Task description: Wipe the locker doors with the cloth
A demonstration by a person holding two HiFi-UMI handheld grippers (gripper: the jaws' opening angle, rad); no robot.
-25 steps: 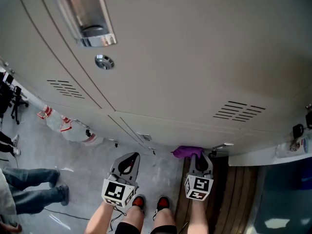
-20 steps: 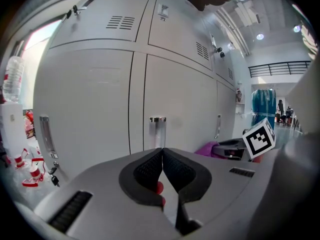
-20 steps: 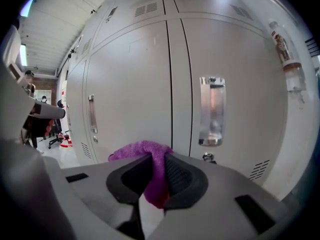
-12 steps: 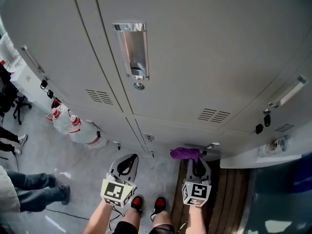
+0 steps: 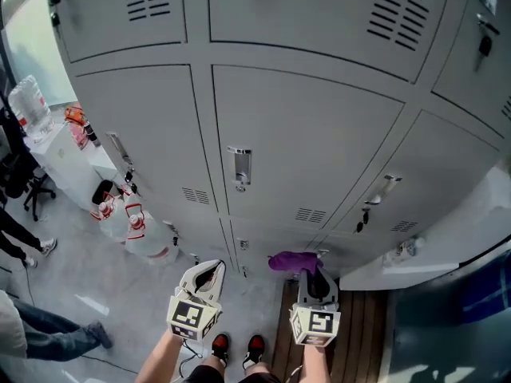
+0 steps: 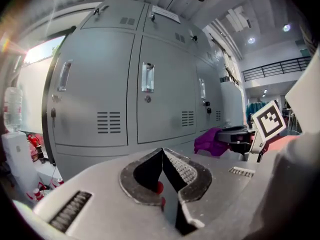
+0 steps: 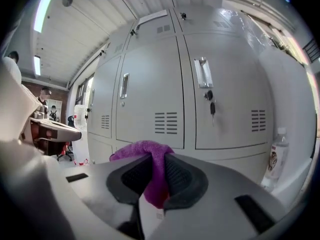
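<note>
Grey locker doors (image 5: 295, 142) fill the head view, with a chrome recessed handle (image 5: 239, 164) on the middle door. A purple cloth (image 5: 292, 261) bunches out of my right gripper (image 5: 317, 271), whose jaws are shut on it, low and short of the doors. The right gripper view shows the cloth (image 7: 150, 159) pinched between the pads, with locker doors (image 7: 150, 104) ahead. My left gripper (image 5: 209, 271) hangs beside it, jaws shut and holding nothing. In the left gripper view the tips (image 6: 162, 151) meet, and the cloth (image 6: 210, 140) shows to the right.
Water bottles (image 5: 132, 222) stand on the floor at the left by a white counter (image 5: 60, 146). A wooden bench (image 5: 363, 333) and a white ledge (image 5: 383, 266) lie at the right. Another person's legs (image 5: 48, 333) are at the far left. Keys (image 7: 212, 104) hang in a lock.
The head view has tilted up, from one close door to several full lockers. Both grippers stay low in the frame, the right still holding the cloth.
</note>
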